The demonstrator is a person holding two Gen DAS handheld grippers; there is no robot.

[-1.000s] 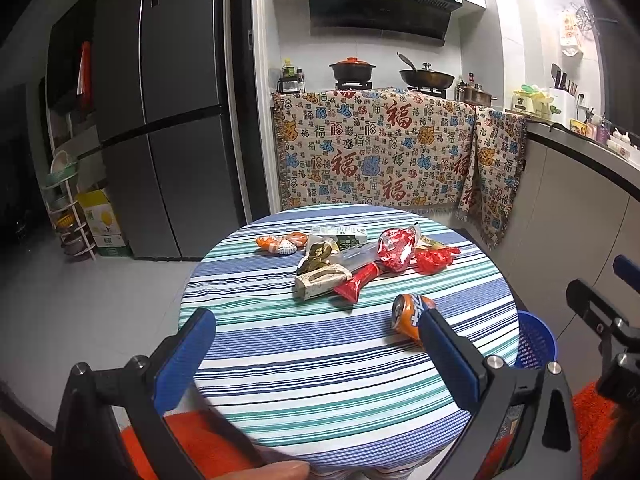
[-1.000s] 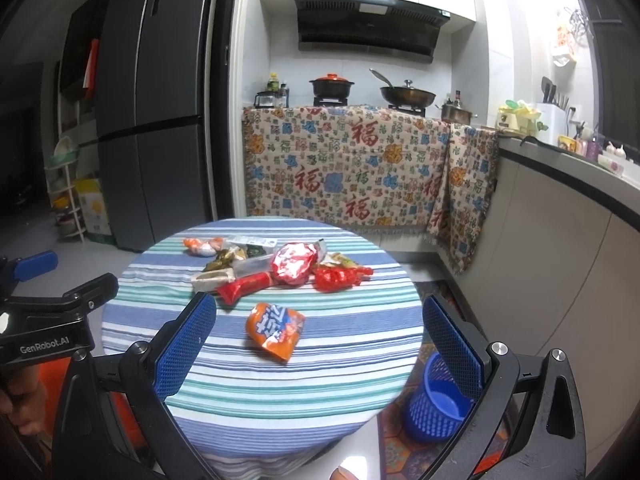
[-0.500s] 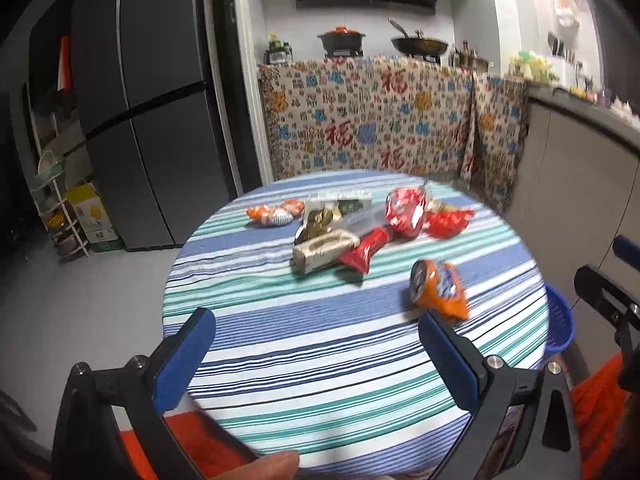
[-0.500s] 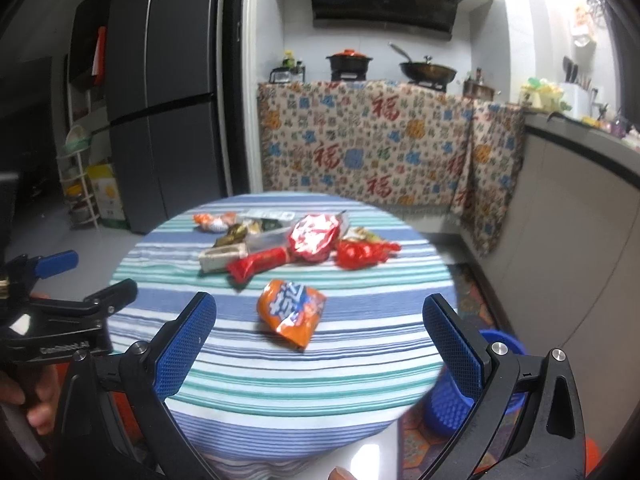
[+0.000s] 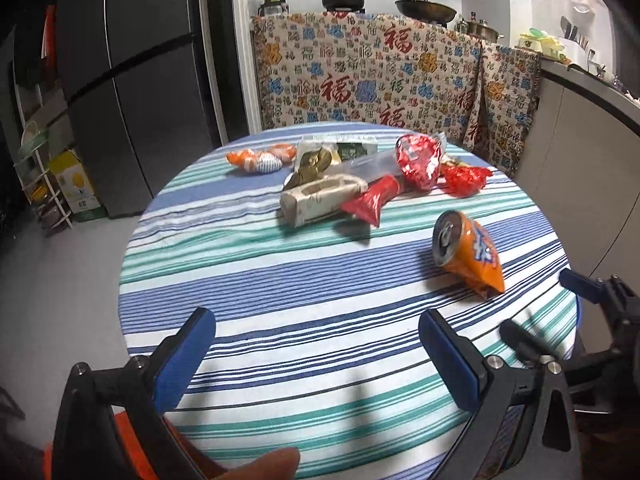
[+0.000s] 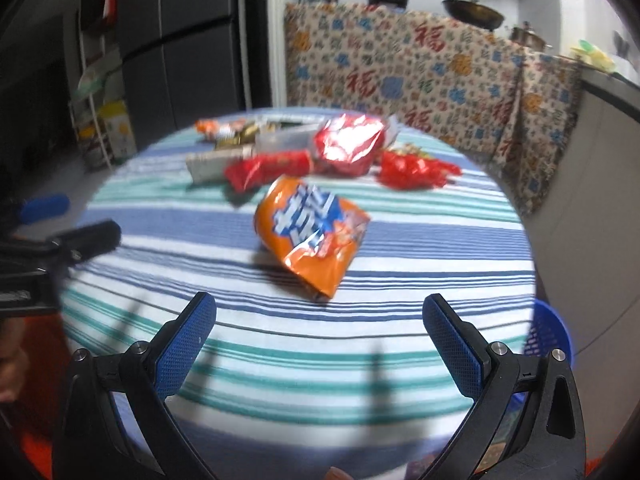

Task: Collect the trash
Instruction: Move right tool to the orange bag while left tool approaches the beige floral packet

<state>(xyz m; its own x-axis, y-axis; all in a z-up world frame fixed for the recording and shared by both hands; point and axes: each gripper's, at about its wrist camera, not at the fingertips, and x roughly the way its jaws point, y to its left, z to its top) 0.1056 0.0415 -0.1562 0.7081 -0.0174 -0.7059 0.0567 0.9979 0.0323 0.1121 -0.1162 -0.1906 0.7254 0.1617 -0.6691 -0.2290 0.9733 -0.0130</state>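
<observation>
A crushed orange soda can (image 5: pixel 468 250) (image 6: pixel 310 232) lies on the striped round table (image 5: pixel 280 312) (image 6: pixel 400 320), nearer than the rest. Behind it is a heap of trash: a beige carton (image 5: pixel 320 198), a red wrapper (image 5: pixel 374 198) (image 6: pixel 266 168), a shiny red bag (image 5: pixel 418 160) (image 6: pixel 346 146), a crumpled red wrapper (image 5: pixel 464 178) (image 6: pixel 414 170) and an orange-white wrapper (image 5: pixel 256 158). My left gripper (image 5: pixel 316 340) hangs open over the table's near part. My right gripper (image 6: pixel 320 322) is open too, just short of the can. Neither holds anything.
A blue mesh bin (image 6: pixel 548 336) stands on the floor at the table's right edge. A dark fridge (image 5: pixel 132 80) is at the back left. A patterned cloth (image 5: pixel 380 76) covers the counter behind. Pots sit on the stove (image 5: pixel 424 6).
Both grippers have moved forward and lower toward the table; the can and the trash heap now look larger. Nothing was grasped and both stay open.
</observation>
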